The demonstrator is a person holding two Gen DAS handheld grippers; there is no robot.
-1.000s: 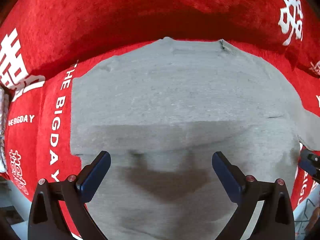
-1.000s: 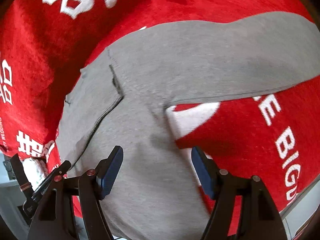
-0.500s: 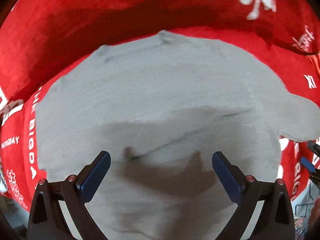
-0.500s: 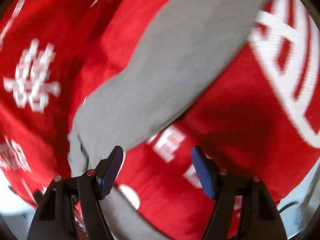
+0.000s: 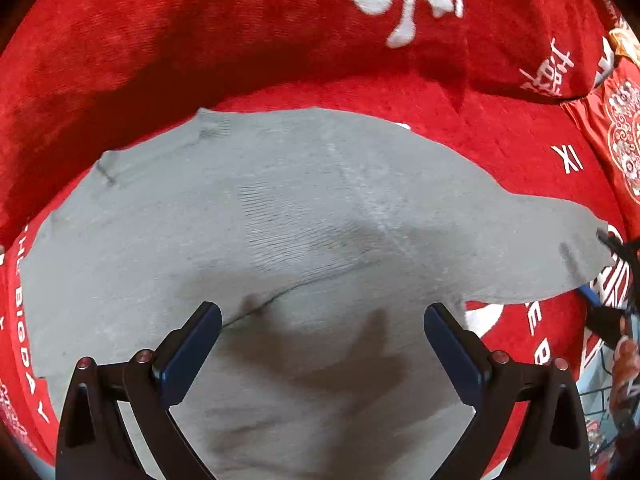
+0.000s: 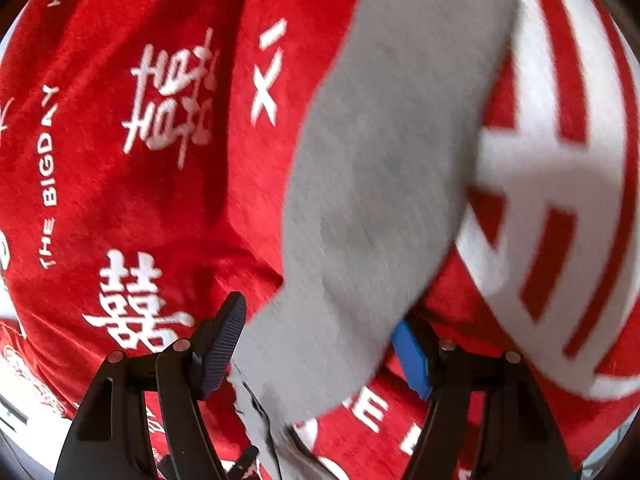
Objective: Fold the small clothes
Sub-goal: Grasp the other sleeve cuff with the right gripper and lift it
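A grey knit sweater [image 5: 280,208] lies flat on a red cloth [image 5: 200,40] with white lettering. My left gripper [image 5: 322,316] hangs open over the sweater's body, pointing almost straight down, with nothing between its fingers. One grey sleeve [image 6: 384,160] runs out from the body; its cuff end [image 6: 436,4] is at the top of the right wrist view. My right gripper [image 6: 318,312] is open astride this sleeve near the shoulder. The sleeve's edge covers the tip of the blue-padded finger [image 6: 412,360]. The pads do not press on the cloth.
The red cloth [image 6: 140,200] covers the whole surface, with a raised fold [image 5: 400,20] behind the sweater. A hand with the right gripper [image 5: 600,312] shows at the far right of the left wrist view. A patterned red item [image 5: 624,132] lies at the far right.
My left gripper has slid toward the sleeve side of the sweater's body. The right gripper has swung from the armpit out along the sleeve and rolled; the sleeve now lies between its fingers.
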